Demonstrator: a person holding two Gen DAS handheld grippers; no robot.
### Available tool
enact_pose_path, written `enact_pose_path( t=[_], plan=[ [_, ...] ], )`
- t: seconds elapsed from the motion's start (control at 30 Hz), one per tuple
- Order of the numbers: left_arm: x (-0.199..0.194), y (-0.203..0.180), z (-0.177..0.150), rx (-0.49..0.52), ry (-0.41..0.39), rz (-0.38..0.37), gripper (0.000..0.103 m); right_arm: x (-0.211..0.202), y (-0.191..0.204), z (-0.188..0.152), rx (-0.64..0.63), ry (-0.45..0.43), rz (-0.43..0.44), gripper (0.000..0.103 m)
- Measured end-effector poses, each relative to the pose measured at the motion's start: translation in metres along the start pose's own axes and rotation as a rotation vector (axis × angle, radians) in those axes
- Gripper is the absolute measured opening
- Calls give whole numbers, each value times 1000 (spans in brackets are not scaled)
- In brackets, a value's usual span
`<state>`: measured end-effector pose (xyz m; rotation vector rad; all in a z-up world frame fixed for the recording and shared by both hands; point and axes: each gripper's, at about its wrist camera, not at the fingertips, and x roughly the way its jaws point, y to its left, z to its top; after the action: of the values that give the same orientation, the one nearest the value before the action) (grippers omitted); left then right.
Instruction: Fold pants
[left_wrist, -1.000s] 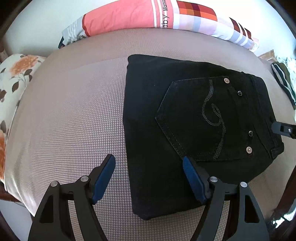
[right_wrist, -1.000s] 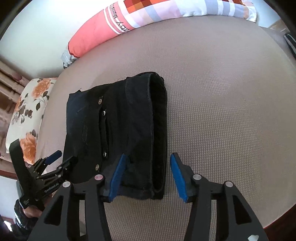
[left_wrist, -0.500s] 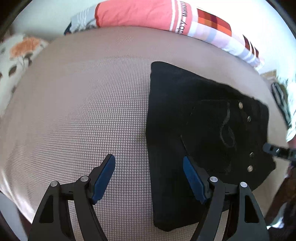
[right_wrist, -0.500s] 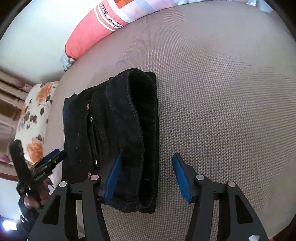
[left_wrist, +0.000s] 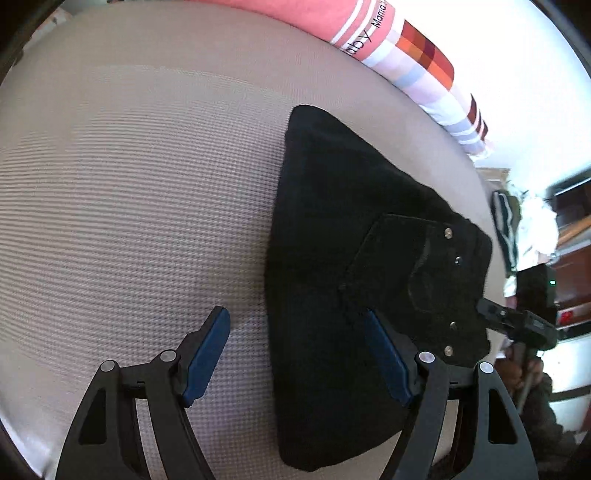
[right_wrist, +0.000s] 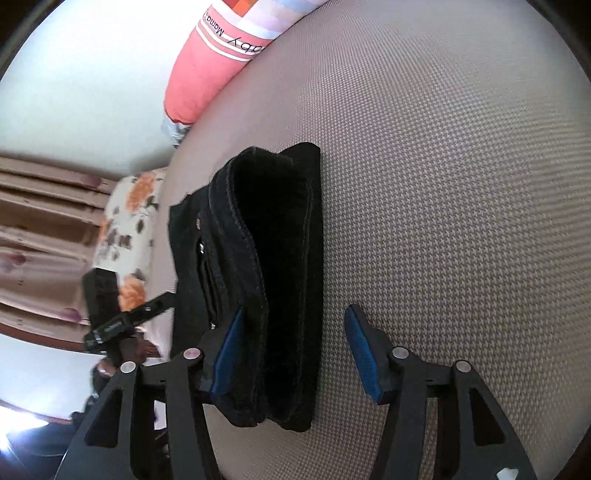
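Black pants (left_wrist: 332, 258) lie folded near the bed's (left_wrist: 129, 184) front edge; our left gripper (left_wrist: 295, 354) and right gripper (right_wrist: 291, 354) straddle them unclamped, so closing unevenly could spill the layers.

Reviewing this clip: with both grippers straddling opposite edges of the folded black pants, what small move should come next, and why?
Probably lower both and close. The left gripper and right gripper stand open over opposite edges of the folded pants, pads not pressing cloth.
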<state>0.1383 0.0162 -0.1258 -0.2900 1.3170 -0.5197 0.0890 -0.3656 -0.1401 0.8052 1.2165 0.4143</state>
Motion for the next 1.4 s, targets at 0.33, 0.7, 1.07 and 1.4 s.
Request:
enact_pose_path(
  t=[0.33,0.7,1.07,1.4],
  plan=[
    [15,-19,13,103,43,-122,76,18,-8,13,-6,62,145,40],
    [16,-19,20,58,-28,-99,64,32,8,20,-40,45,138,34],
    [13,-41,9,146,-68,139,36,24,35,4,-59,-41,-54,29],
    [-1,-51,6,173,-98,181,21,12,65,1,-62,-93,-62,22]
  ],
)
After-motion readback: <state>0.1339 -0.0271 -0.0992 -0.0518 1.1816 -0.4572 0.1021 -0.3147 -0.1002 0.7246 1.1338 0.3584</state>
